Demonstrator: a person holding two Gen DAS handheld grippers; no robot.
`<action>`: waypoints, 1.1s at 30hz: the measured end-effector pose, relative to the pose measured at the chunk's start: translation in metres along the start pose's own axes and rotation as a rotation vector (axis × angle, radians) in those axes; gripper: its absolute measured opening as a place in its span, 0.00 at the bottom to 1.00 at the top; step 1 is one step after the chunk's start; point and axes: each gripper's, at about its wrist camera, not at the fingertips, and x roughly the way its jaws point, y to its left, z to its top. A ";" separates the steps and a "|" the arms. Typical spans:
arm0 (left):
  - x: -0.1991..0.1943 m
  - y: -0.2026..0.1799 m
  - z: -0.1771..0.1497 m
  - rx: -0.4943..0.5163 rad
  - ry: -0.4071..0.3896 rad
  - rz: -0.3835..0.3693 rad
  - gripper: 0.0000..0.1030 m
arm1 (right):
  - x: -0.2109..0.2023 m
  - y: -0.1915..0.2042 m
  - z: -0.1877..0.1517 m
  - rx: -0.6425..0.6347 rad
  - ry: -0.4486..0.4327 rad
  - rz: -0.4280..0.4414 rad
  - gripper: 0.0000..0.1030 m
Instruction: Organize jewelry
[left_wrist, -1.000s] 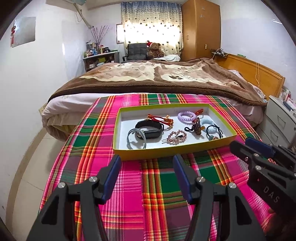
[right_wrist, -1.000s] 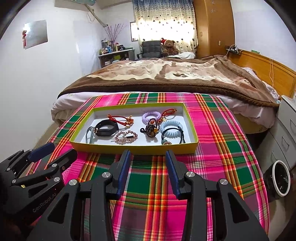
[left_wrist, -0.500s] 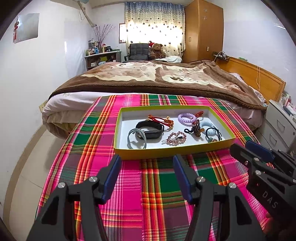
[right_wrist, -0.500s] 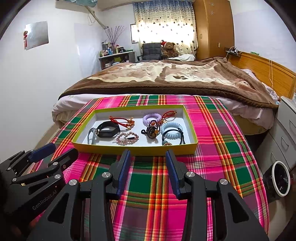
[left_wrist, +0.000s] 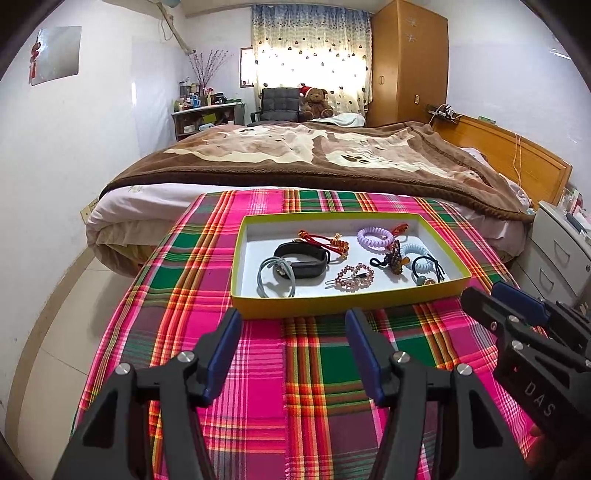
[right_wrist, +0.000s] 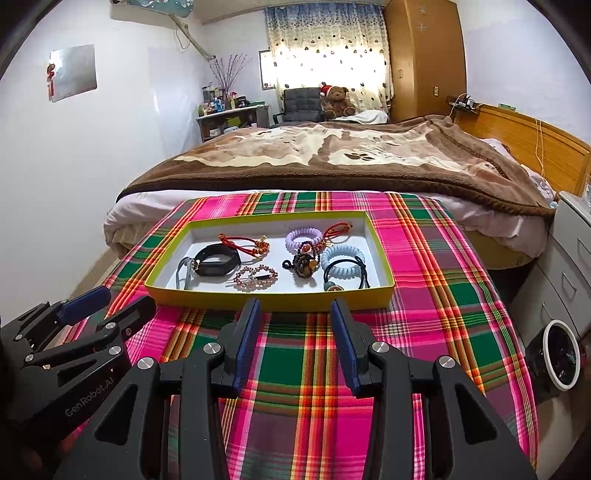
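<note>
Nightstand (left_wrist: 554, 254) cut off at the right edge, shelf bottles (right_wrist: 218, 99) too small to identify

**Surface: plaid-covered table, one tray on it**

Table covered by a plaid cloth (left_wrist: 303, 369), pink/green/red/yellow check, draped over the edges. Sits just in front of the bed's foot. Only item directly on the cloth: a shallow rectangular tray (left_wrist: 332, 306), yellow-green walls, white floor, placed toward the far half of the table and roughly centred left-to-right. Its near wall runs parallel to the table's near edge. Jewelry and hair ties lie inside the tray, not on the cloth. Near half of the cloth is bare plaid in both views.
</note>
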 end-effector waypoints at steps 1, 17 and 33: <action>0.000 0.000 0.000 0.001 0.001 -0.002 0.59 | 0.000 0.000 0.000 0.000 0.001 0.000 0.39; 0.001 -0.001 0.001 0.001 0.003 0.009 0.59 | -0.001 -0.001 -0.001 -0.001 0.002 -0.001 0.39; 0.000 -0.001 -0.001 0.001 0.003 0.012 0.59 | -0.002 0.000 -0.003 -0.006 0.002 0.002 0.39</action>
